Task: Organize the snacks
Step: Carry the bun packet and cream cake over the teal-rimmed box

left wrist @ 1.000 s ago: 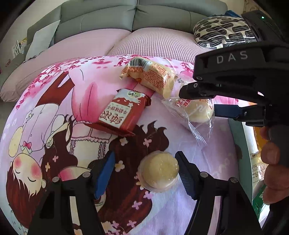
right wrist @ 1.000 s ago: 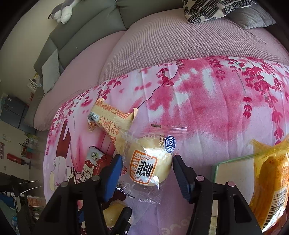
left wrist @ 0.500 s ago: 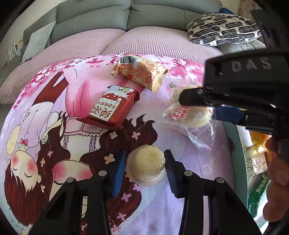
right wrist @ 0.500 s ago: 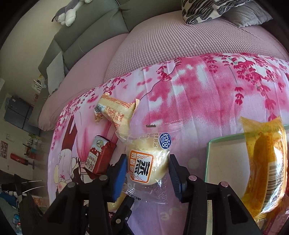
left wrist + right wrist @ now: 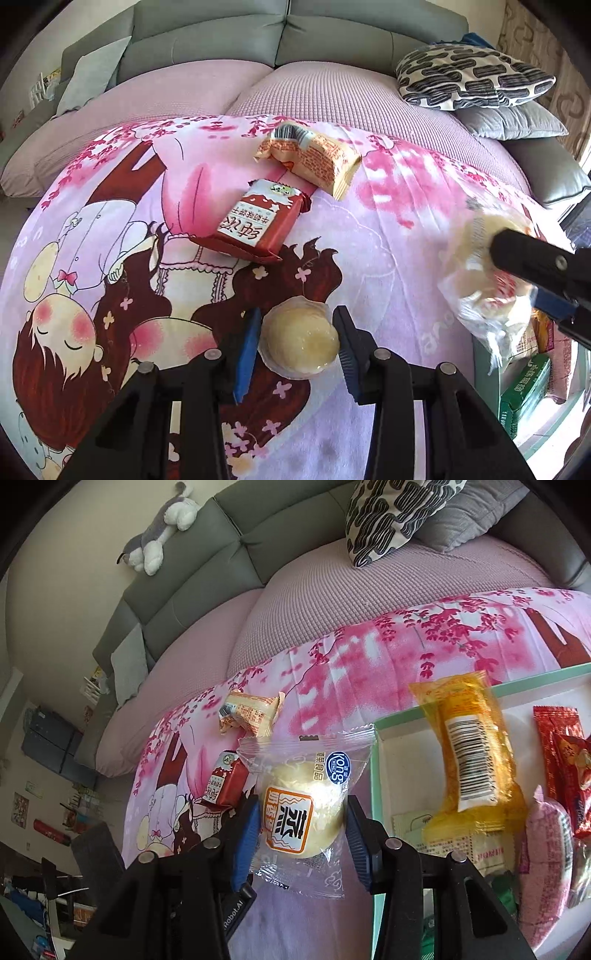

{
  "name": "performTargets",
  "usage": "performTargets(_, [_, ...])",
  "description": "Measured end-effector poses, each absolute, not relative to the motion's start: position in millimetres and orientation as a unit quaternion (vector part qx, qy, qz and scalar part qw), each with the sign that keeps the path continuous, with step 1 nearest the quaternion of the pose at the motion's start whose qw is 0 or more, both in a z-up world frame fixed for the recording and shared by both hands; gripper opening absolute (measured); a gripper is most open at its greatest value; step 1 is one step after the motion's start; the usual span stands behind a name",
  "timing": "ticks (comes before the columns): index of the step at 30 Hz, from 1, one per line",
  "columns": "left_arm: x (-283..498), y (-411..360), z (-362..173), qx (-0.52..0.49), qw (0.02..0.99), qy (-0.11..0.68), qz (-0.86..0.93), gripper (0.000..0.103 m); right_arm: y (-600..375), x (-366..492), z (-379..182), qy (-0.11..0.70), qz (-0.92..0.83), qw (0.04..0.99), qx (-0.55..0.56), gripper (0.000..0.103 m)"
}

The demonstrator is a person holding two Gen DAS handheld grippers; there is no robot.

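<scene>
My left gripper (image 5: pixel 297 341) is shut on a round pale yellow jelly cup (image 5: pixel 300 341) that rests on the pink cartoon blanket (image 5: pixel 388 236). My right gripper (image 5: pixel 301 825) is shut on a clear-wrapped pastry (image 5: pixel 303 818), (image 5: pixel 480 269) and holds it off the blanket, just left of the mint-rimmed white tray (image 5: pixel 376 768). A red snack pack (image 5: pixel 258 225), (image 5: pixel 223 786) and an orange-printed snack pack (image 5: pixel 314 160), (image 5: pixel 249 714) lie further back on the blanket.
The tray holds a yellow-wrapped snack (image 5: pixel 469 753), red packets (image 5: pixel 565 760), a pink-wrapped roll (image 5: pixel 546 856) and a green box (image 5: pixel 524 391). Behind are a grey sofa (image 5: pixel 207 48), patterned pillow (image 5: pixel 472 77) and plush toy (image 5: pixel 159 535).
My left gripper's jaws closed onto the jelly cup. My right gripper closed on the pastry, lifted it and carried it right, to the tray's left edge.
</scene>
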State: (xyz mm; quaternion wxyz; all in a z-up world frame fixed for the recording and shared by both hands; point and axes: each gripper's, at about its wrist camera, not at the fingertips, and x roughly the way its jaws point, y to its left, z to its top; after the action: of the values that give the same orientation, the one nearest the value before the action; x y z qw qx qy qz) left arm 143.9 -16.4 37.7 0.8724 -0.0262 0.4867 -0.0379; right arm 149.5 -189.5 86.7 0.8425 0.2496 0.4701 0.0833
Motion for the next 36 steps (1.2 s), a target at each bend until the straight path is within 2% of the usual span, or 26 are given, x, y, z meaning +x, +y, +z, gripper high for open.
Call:
performTargets(5, [144.3,-16.2,43.6,-0.023,0.876,0.480,-0.037,0.041,-201.9,134.5,90.2,0.460,0.078,0.844,0.264,0.047])
performTargets(7, [143.2,-17.1,47.6,-0.022,0.879,0.475,-0.037,0.034,-206.6,128.6,90.5,0.457,0.078,0.843,0.272,0.047])
performTargets(8, [142.6,-17.8,49.8,-0.022,0.881,0.471,-0.038,0.024,-208.1,125.6,90.7,0.455,0.078,0.843,0.275,0.047])
performTargets(16, [143.8,-19.8,52.2,-0.018,0.883,0.468,-0.030,0.024,-219.2,115.1,89.8,0.443,0.083,0.845,0.286,0.047])
performTargets(19, [143.1,-22.1,50.1,-0.007,0.881,0.472,-0.027,0.034,-222.6,114.4,84.4,0.446,0.084,0.842,0.292,0.047])
performTargets(21, [142.4,-24.5,47.7,0.001,0.879,0.475,-0.027,0.051,-224.8,113.1,79.9,0.451,0.083,0.838,0.296,0.047])
performTargets(22, [141.7,-25.3,46.4,0.004,0.879,0.477,-0.027,0.053,-225.2,112.0,77.8,0.453,0.083,0.837,0.297,0.047])
performTargets(30, [142.5,-32.4,23.0,0.025,0.861,0.508,-0.025,0.054,-222.4,105.4,70.5,0.464,0.095,0.829,0.297,0.047])
performTargets(36, [143.6,-36.7,18.2,0.033,0.864,0.501,-0.019,0.054,-224.6,104.0,70.0,0.464,0.095,0.827,0.303,0.047])
